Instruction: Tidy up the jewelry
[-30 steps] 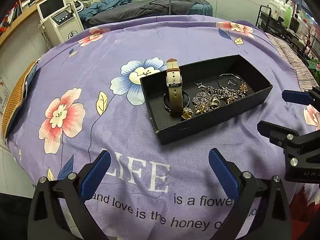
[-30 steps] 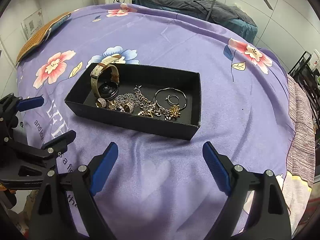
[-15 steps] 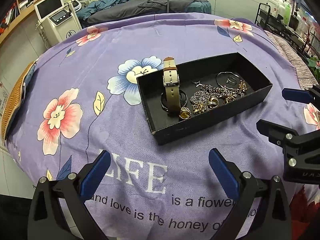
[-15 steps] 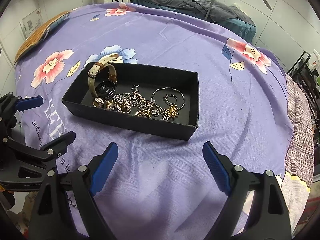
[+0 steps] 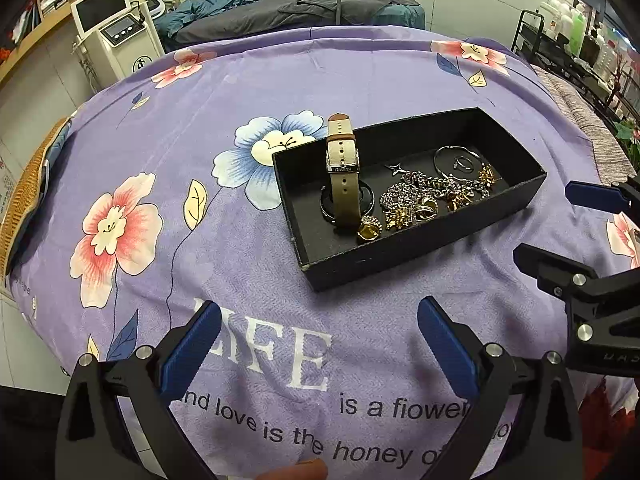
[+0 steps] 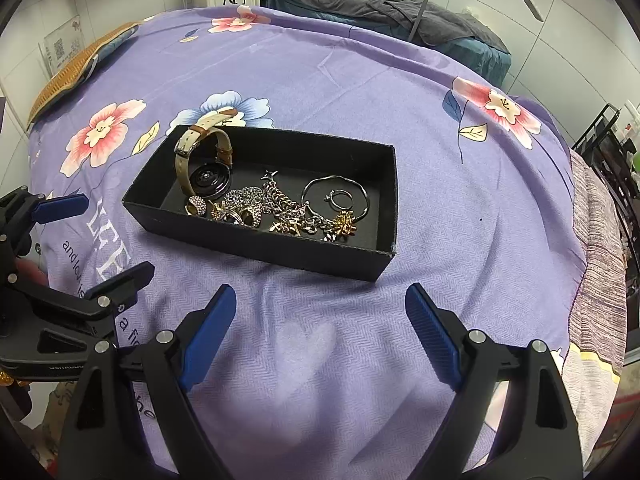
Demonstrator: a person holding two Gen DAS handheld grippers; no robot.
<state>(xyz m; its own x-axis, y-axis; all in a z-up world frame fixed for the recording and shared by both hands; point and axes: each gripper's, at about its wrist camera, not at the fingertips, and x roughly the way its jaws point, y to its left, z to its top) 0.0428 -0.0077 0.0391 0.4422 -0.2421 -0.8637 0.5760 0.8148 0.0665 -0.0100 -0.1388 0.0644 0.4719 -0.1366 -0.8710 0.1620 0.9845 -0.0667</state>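
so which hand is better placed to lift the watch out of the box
Left, probably. The watch stands at the end of the black box nearer the left gripper. The right gripper faces the bracelet end. Both have their jaws open and empty, short of the box.

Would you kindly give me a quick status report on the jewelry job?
Left claw and right claw open, empty, short of the black tray. Watch, chains, rings heaped in the tray. Nothing in the way.
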